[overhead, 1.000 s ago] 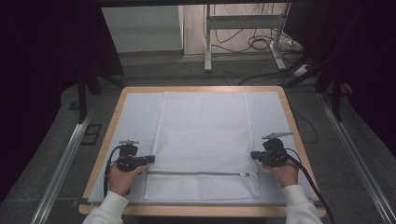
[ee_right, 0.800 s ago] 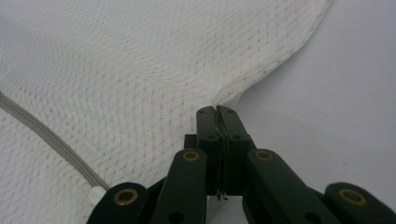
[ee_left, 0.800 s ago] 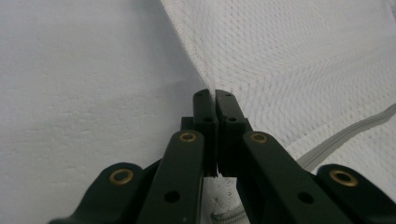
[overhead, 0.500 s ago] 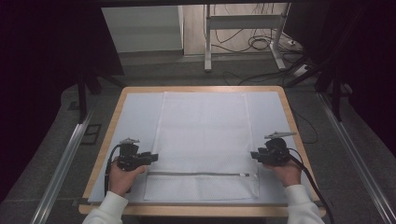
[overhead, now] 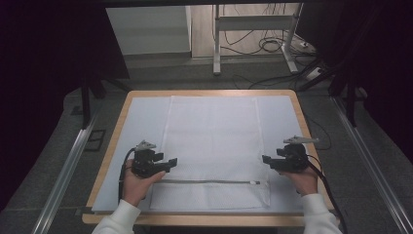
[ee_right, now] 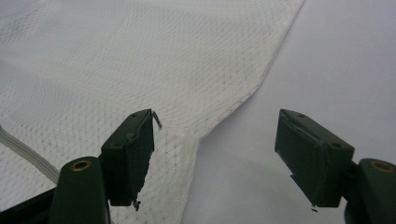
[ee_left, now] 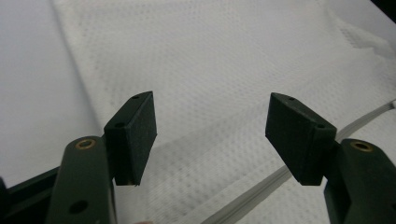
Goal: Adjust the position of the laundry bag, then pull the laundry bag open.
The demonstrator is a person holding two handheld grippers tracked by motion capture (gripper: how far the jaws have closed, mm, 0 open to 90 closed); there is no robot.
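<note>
1. While I watch from the high view, I see the white mesh bag (overhead: 212, 146) lying flat on the pale sheet (overhead: 141, 122) that covers the wooden table (overhead: 297, 105), its long sides running away from the person
2. I take the bag as my landmark: its grey zipper (overhead: 209, 182) runs crosswise near the bag's near end, with a small pull (overhead: 253, 183) at the zipper's right end
3. My left gripper (overhead: 168, 162) sits just beside the bag's left edge, a little beyond the zipper line, its tips pointing in toward the mesh
4. In the left gripper view, that gripper's pads (ee_left: 135, 135) stand well apart; they have just been opening, and nothing is between them, with the mesh and the zipper strip (ee_left: 261, 189) lying below
5. My right gripper (overhead: 267, 160) sits just beside the bag's right edge, level with the left one across the bag, pointing inward
6. In the right gripper view, its pads (ee_right: 133, 154) are spread wide, having just been opening, and grip nothing; the bag's hemmed edge (ee_right: 243, 98) passes beneath the gap, mesh under one pad, bare sheet under the other
7. A hand (overhead: 139, 185) and white sleeve (overhead: 117, 219) hold the left gripper near the bag's near-left corner
</note>
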